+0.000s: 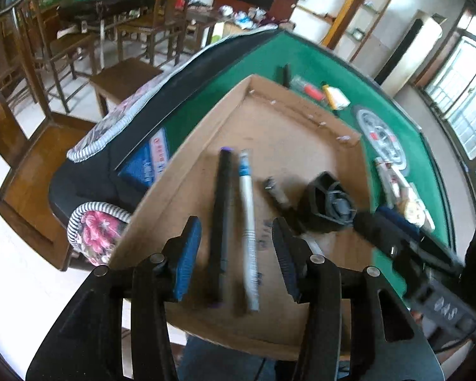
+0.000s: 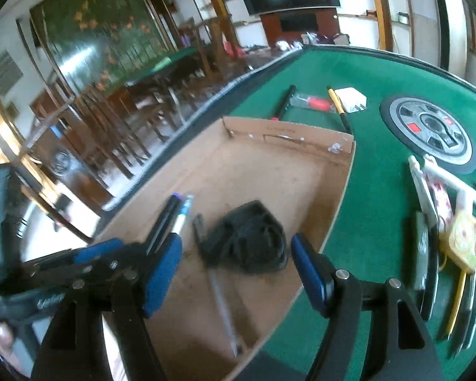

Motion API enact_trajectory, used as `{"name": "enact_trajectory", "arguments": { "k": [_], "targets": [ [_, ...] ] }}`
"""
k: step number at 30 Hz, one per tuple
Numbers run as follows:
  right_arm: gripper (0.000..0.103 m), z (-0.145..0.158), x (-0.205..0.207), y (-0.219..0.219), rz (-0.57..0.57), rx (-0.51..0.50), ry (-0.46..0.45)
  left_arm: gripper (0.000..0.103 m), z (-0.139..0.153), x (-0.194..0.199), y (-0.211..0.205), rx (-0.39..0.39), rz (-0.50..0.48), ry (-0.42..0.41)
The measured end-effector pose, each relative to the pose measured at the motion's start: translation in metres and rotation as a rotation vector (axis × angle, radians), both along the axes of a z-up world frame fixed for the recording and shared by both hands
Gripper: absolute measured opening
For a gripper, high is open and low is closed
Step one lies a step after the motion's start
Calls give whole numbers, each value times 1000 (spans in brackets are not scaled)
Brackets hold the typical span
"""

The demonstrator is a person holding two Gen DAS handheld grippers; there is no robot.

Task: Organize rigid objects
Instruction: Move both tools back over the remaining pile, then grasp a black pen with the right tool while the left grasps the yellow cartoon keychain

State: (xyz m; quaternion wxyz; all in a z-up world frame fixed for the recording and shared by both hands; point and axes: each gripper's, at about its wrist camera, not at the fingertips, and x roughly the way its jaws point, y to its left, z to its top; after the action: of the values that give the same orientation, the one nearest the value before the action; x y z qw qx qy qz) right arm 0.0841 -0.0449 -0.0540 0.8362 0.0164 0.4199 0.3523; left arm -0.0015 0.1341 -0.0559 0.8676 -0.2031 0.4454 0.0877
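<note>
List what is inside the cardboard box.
In the cardboard box: a black pen, a white pen, a black plastic part, a small dark piece, a clear stick, partly covered.

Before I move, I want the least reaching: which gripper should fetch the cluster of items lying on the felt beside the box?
Right. The right gripper is open, with that cluster just off its right side; the left gripper sits over the pens inside the box.

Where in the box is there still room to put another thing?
The cardboard box is bare at its far end, between the far wall and the black holder. The near end is crowded: a black pen and white pen lie beside the holder.
</note>
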Motion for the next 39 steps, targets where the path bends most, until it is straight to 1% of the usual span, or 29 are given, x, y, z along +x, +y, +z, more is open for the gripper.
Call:
{"name": "enact_trajectory", "arguments": {
  "k": [4, 6, 8, 11, 12, 15, 17, 23, 25, 32, 33, 37, 39],
  "targets": [
    [72, 5, -17, -23, 27, 53, -2, 47, 10, -5, -19, -31, -46, -53],
    [71, 4, -25, -38, 39, 72, 11, 46, 13, -2, -32, -43, -75, -55],
    [71, 1, -29, -53, 21, 81, 18, 46, 18, 1, -47, -55, -120, -65],
    [65, -5, -34, -80, -11, 99, 32, 46, 21, 7, -71, -62, -166, -74],
    [64, -6, -34, -88, -24, 105, 36, 46, 21, 10, -80, -69, -184, -67],
    [55, -11, -31, -117, -73, 124, 65, 46, 21, 17, -103, -90, -237, -47],
    [53, -12, -28, -137, -106, 145, 73, 46, 21, 21, -116, -98, -263, -41],
    [43, -17, -12, -189, -238, 161, 101, 46, 24, 34, -154, -88, -331, -30],
    [41, -19, -8, -205, -274, 171, 106, 46, 24, 40, -164, -89, -346, -32],
    [32, -31, 10, -242, -391, 150, 146, 46, 14, 66, -196, -113, -389, 14],
    [28, -33, 13, -247, -404, 149, 157, 46, 12, 72, -200, -122, -391, 24],
    [22, -45, 27, -260, -439, 152, 216, 46, 4, 91, -214, -161, -402, 64],
    [21, -49, 32, -264, -450, 145, 227, 46, 1, 99, -220, -175, -403, 78]
  ]
}}
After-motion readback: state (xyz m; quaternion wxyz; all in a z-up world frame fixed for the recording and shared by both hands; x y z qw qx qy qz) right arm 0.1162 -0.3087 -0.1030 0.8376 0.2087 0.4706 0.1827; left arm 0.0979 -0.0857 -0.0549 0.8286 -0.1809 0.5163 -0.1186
